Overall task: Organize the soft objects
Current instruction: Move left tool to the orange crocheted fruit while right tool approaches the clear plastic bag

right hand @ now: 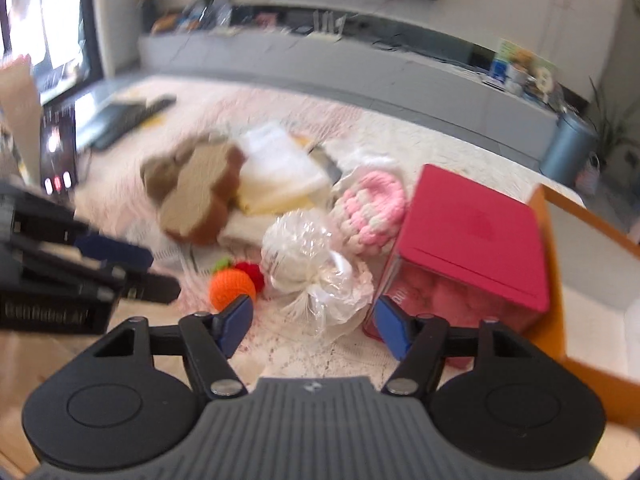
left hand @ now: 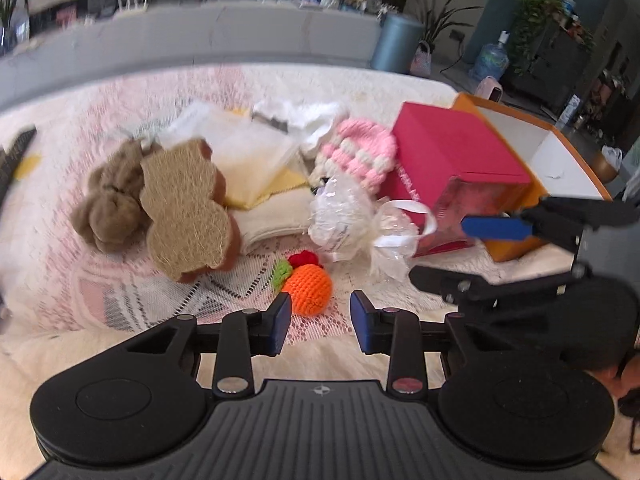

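Note:
Soft objects lie piled on a lace-covered table (left hand: 60, 240). A brown plush bear (left hand: 184, 208) lies at the left, also in the right wrist view (right hand: 196, 196). An orange crocheted fruit (left hand: 310, 288) (right hand: 232, 286) sits just ahead of my open, empty left gripper (left hand: 320, 320). A plastic-wrapped white bundle (left hand: 348, 220) (right hand: 308, 264) lies ahead of my open, empty right gripper (right hand: 314, 326). A pink-and-white knitted piece (left hand: 360, 152) (right hand: 372, 208) and folded cream cloths (left hand: 248, 152) (right hand: 280, 168) lie behind. The right gripper also shows in the left wrist view (left hand: 460, 252).
A red-lidded box (left hand: 452, 152) (right hand: 476, 232) stands at the right, against an open orange box (left hand: 532, 136) (right hand: 552, 320). A keyboard (right hand: 120, 120) and a phone (right hand: 58, 152) lie far left. A grey cabinet (left hand: 240, 32) runs behind the table.

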Motion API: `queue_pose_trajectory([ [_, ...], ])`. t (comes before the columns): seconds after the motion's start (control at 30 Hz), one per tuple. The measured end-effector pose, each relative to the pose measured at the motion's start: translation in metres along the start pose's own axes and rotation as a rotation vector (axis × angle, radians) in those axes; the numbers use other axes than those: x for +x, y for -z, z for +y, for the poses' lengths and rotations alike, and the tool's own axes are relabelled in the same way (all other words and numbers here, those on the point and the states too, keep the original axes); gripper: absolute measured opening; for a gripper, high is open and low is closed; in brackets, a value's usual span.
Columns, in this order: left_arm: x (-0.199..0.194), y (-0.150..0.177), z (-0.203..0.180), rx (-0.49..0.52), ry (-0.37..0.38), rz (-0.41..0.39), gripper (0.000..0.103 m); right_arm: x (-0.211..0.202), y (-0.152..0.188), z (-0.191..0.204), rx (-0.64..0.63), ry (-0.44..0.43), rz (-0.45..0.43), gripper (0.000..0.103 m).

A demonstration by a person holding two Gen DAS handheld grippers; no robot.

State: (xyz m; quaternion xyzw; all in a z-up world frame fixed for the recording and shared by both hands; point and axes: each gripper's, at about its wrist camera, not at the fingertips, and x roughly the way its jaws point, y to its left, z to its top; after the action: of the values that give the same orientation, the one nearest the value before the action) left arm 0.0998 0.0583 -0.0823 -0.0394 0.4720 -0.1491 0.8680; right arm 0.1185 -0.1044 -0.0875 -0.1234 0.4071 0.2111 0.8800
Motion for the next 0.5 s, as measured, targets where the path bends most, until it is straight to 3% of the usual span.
queue_pose_trajectory([
  [0.1,0.021,-0.006,0.004,-0.013,-0.016,0.034,0.049,0.018,-0.002,-0.002,-0.028,-0.008,0.032,0.055],
  [0.3,0.054,-0.012,0.015,-0.063,-0.032,0.097,0.055,0.046,-0.006,0.000,-0.132,0.041,0.043,0.053],
  [0.37,0.061,-0.015,0.018,-0.076,-0.015,0.106,0.063,0.051,-0.006,-0.001,-0.147,0.015,0.048,0.053],
  [0.5,0.073,-0.019,0.013,-0.057,-0.032,0.132,0.063,0.056,-0.005,0.003,-0.188,0.010,0.026,0.052],
])
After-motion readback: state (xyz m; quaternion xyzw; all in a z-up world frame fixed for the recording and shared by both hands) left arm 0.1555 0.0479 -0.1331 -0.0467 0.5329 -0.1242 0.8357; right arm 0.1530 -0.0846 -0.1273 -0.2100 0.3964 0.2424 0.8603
